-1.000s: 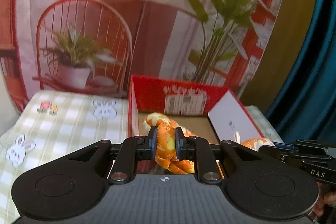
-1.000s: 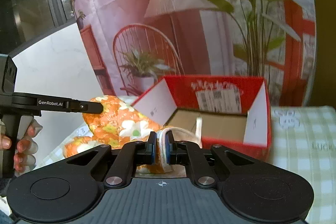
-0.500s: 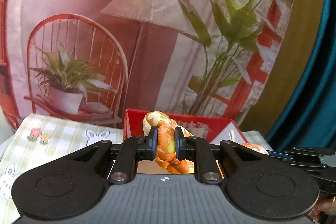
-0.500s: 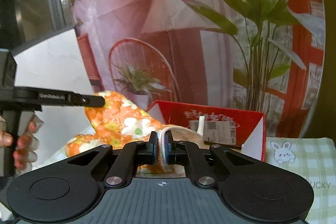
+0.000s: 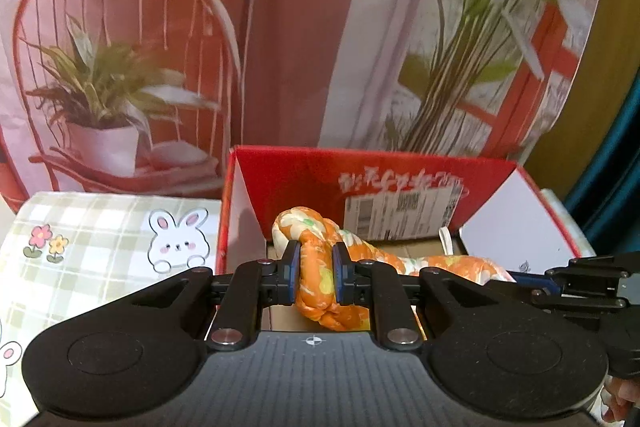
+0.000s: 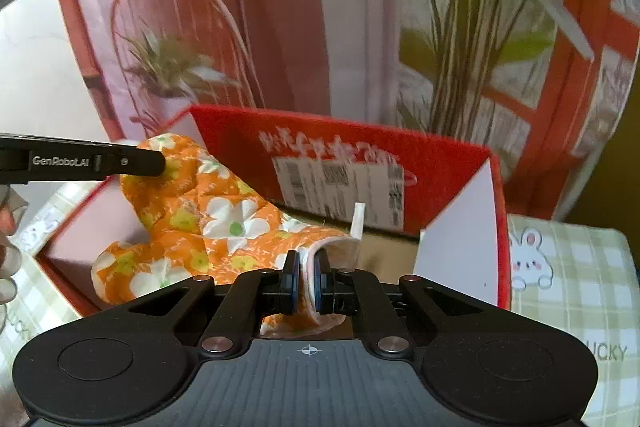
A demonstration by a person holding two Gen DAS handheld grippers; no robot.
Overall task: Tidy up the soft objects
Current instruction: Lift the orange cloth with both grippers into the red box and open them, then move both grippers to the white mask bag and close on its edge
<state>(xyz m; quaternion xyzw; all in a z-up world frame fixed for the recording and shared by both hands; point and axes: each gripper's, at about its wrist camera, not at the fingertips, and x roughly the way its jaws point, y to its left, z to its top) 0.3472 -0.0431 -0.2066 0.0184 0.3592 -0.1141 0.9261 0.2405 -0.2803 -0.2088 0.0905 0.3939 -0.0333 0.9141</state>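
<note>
An orange floral quilted oven mitt (image 6: 216, 223) hangs stretched between both grippers over the open red cardboard box (image 6: 452, 163). My left gripper (image 5: 316, 277) is shut on the mitt's fingertip end (image 5: 316, 283). My right gripper (image 6: 306, 279) is shut on the mitt's white-lined cuff edge (image 6: 332, 249). In the left wrist view the mitt runs right toward the right gripper's fingers (image 5: 580, 277), above the box (image 5: 304, 179). In the right wrist view the left gripper's finger (image 6: 120, 163) presses the mitt's upper end.
The box stands on a green checked cloth with bunny prints (image 5: 120, 239), also seen on the right in the right wrist view (image 6: 572, 291). A printed backdrop with chair and plants (image 5: 280, 27) hangs close behind the box. A teal curtain (image 5: 616, 147) is at the far right.
Both grippers have carried the mitt forward and lower, closer over the box opening. The box looks nearer and larger. Both grips have stayed shut on the mitt.
</note>
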